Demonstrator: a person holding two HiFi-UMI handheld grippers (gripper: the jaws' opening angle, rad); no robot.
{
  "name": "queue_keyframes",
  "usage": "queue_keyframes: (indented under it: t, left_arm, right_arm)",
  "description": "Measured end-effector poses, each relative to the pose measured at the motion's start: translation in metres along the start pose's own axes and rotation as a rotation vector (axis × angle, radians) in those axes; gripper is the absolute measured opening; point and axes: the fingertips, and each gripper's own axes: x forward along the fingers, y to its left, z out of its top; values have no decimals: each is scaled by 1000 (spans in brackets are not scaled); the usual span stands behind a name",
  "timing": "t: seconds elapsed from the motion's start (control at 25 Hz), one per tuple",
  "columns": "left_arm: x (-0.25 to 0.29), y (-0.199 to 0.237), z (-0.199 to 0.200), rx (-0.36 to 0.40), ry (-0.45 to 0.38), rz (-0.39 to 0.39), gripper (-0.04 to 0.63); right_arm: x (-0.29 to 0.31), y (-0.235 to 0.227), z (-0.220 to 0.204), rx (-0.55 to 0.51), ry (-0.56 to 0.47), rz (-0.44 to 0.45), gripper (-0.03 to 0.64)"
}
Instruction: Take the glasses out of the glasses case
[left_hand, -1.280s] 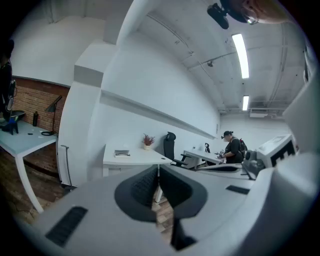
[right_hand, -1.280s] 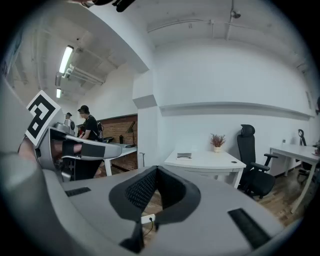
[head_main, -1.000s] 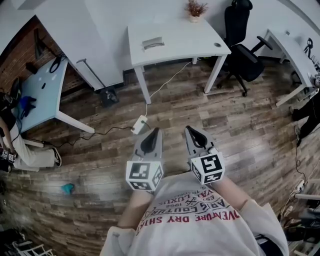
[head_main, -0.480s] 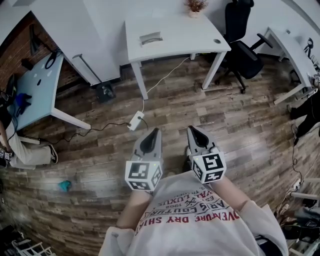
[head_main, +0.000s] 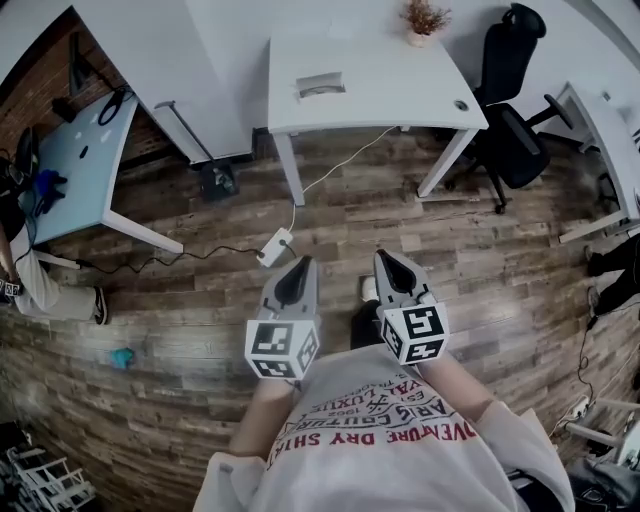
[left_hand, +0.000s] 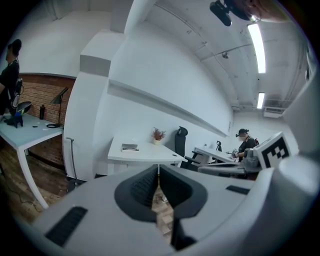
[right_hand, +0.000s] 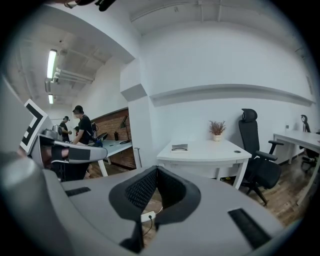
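A grey glasses case lies closed on the white table across the room; it also shows as a small flat case in the left gripper view and as the same case in the right gripper view. My left gripper and right gripper are held side by side in front of my chest, far short of the table, over the wooden floor. Both point toward the table. The left gripper has its jaws closed together with nothing between them, and so has the right gripper. The glasses are not visible.
A small potted plant stands at the table's far edge. A black office chair sits right of the table. A power strip and its cables lie on the floor ahead. A light blue desk and a person are at the left.
In the head view the room has slid to the right, so the table and chair now sit further right. Both grippers keep their place in front of me and stay shut.
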Motion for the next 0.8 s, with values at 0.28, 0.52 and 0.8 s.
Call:
queue_keyframes:
  t: [0.28,0.52,0.8]
  left_arm:
    - [91,7,44,-11,-5,61,14]
    - [176,14,76,-24,-17,110,14]
    - [251,19,83,-64,9,124,14]
  right_arm:
    - [78,-68,40,4,12,79,12]
    - [144,-139,73,9,18,113,12]
    - [191,-195,82,-11,50,132,12]
